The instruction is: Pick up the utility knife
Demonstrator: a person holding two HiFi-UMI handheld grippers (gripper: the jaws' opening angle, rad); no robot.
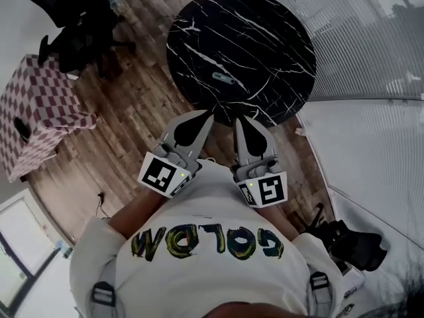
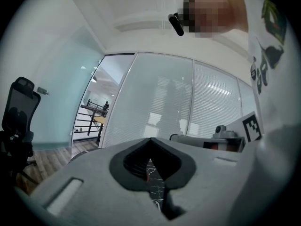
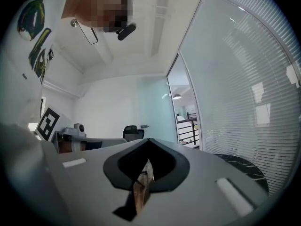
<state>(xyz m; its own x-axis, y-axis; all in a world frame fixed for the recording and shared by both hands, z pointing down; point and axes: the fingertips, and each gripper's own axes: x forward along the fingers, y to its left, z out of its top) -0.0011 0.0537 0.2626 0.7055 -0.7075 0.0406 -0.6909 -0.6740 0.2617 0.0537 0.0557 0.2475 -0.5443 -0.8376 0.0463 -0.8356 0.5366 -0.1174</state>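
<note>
The utility knife [image 1: 224, 79], small and grey, lies near the middle of a round black marble table [image 1: 265, 38] in the head view. Both grippers are held close to the person's chest and point toward the table's near edge. The left gripper [image 1: 209, 115] [image 2: 150, 139] is shut with nothing in it, its tips just short of the table rim. Beside it, the right gripper [image 1: 238, 119] [image 3: 149, 140] is also shut and empty. The knife lies well beyond both sets of tips. Neither gripper view shows the knife.
A table with a red checked cloth [image 1: 33, 111] stands at the left, with a black office chair [image 1: 73, 25] behind it. A glass wall with blinds [image 1: 371, 38] runs along the right. A dark bag [image 1: 351, 244] lies on the floor at lower right.
</note>
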